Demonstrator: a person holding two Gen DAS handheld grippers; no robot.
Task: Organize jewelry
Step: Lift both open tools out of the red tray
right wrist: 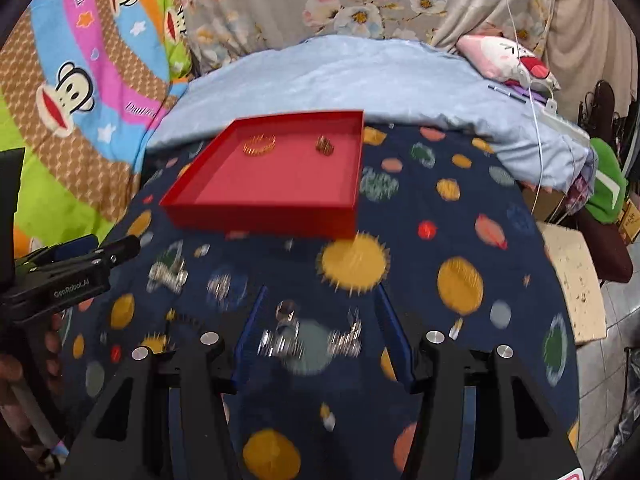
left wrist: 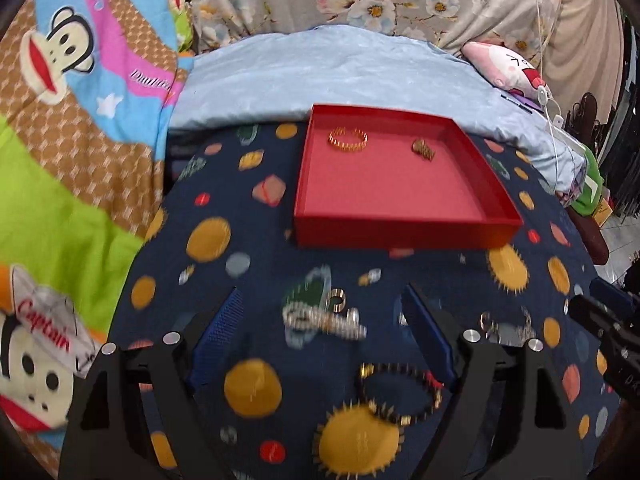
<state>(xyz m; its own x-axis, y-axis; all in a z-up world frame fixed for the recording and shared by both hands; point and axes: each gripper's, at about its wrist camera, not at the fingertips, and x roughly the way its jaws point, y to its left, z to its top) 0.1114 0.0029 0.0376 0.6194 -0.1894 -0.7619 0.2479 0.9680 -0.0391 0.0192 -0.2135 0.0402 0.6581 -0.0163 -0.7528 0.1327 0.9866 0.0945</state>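
A navy cloth point(left wrist: 248, 236) printed with planets and suns was spread over the surface. A red tray point(left wrist: 404, 232) was set on it toward the far side. Nearer, loose jewelry was laid directly on the cloth: a silver bracelet point(left wrist: 324, 320), a dark beaded bracelet point(left wrist: 400, 394), and a small silver cluster point(right wrist: 312, 340), blurred. A light blue blanket point(left wrist: 320, 76) was seen behind the cloth.

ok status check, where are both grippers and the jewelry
Left gripper open over silver chain bracelet. Right gripper open over silver pieces. Red tray holds two gold items. Nothing blocking.
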